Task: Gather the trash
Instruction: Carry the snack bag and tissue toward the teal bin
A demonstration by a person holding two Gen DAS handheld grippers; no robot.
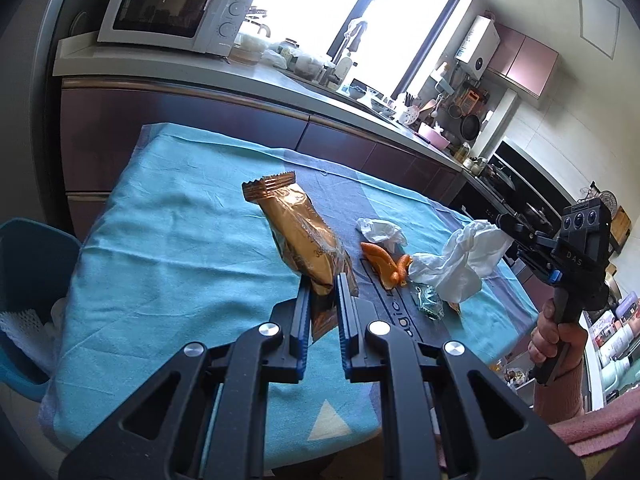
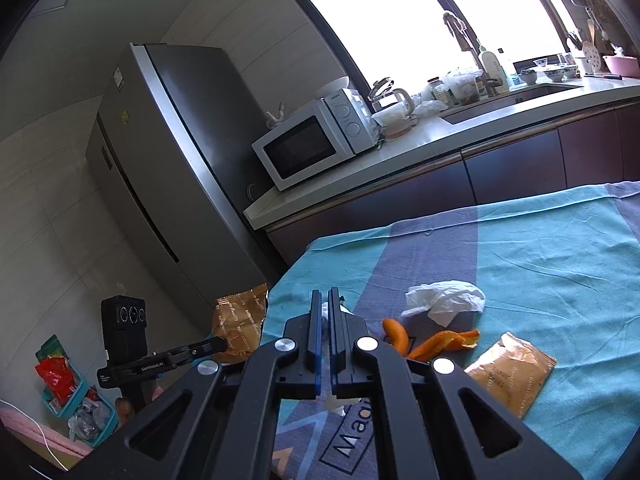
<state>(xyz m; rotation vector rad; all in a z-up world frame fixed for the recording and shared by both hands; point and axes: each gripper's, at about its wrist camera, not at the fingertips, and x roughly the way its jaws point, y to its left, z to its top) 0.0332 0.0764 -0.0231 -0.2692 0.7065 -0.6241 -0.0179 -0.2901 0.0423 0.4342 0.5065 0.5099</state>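
Here your left gripper (image 1: 324,284) is clamped on the lower end of a gold snack wrapper (image 1: 298,236), which rises toward twelve o'clock above the teal and grey tablecloth (image 1: 160,240). Your right gripper (image 2: 325,300) is pinched shut on a crumpled white tissue (image 1: 460,258), held off the cloth at three o'clock in the left wrist view, with your hand (image 1: 554,334) around the handle. Between the two held things, loose trash lies on the table: a second white tissue (image 1: 380,231) at one o'clock, orange peel (image 1: 384,264) touching its near edge, and a small green crinkled wrapper (image 1: 429,301) just beneath the held tissue. In the right wrist view, a flat gold sachet (image 2: 510,372) lies at four o'clock, near the peel. A blue bin (image 1: 28,300) sits beside the table at nine o'clock, with white material inside. Beyond the table stand dark cabinets, a counter with a white microwave (image 1: 176,10) at eleven o'clock, a sink under a bright window, and a grey refrigerator (image 2: 168,168).
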